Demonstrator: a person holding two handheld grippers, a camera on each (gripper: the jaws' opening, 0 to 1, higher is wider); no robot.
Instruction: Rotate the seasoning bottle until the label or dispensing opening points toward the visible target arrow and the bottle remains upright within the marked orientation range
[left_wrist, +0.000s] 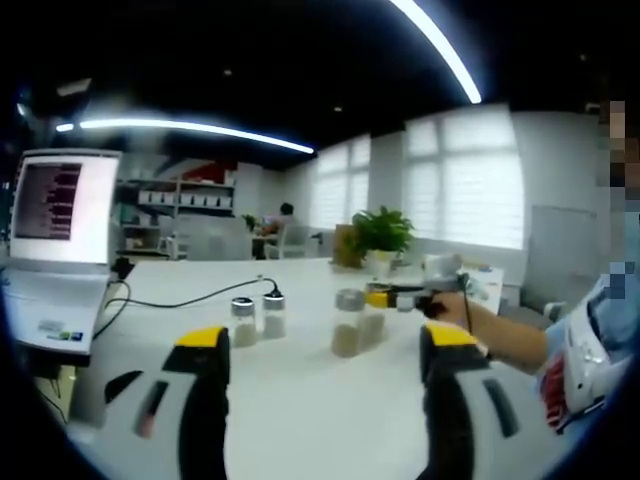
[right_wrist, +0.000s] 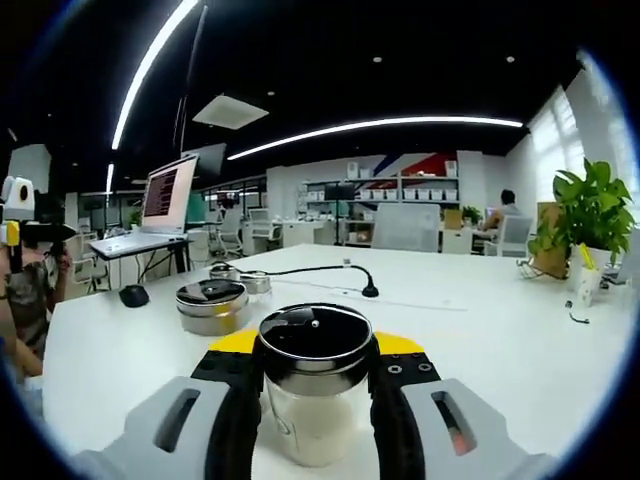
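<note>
A seasoning bottle (right_wrist: 312, 425) with a chrome lid and pale powder stands upright on the white table (right_wrist: 500, 340). My right gripper (right_wrist: 316, 346) is shut on it, its yellow-tipped jaws pressed against both sides below the lid. In the left gripper view the right gripper (left_wrist: 392, 297) reaches in from the right, held by a hand (left_wrist: 478, 318), at a bottle (left_wrist: 373, 322) in the middle of the table. My left gripper (left_wrist: 328, 342) hovers open above the near table, nothing between its jaws.
Another tall bottle (left_wrist: 347, 324) and two small ones (left_wrist: 243, 321) (left_wrist: 273, 313) stand in a row. A black cable (right_wrist: 320, 270) crosses the table. There is a laptop (left_wrist: 55, 235) at the left, a mouse (right_wrist: 133, 295), and a potted plant (right_wrist: 590, 215) at the far side.
</note>
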